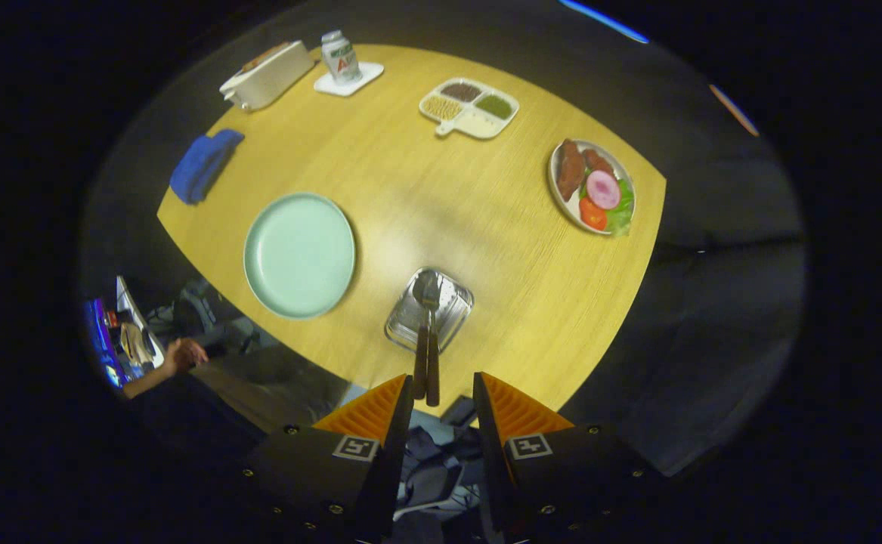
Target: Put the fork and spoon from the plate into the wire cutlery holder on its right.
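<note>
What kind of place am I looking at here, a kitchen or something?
Probably a mock dining setup in a recording booth, not a real kitchen: a wooden table holds a plate of food, a divided dish of grains and a wire cutlery holder, with dark cloth around. The open gripper hovers above.

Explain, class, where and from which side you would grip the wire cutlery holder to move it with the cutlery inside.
Grip the wire cutlery holder by a bare stretch of its rim, coming from above on the side away from the two brown handles. They jut up towards the open gripper, blocking that side. Its thin, open wire wall probably suits a two-finger pinch.
</note>
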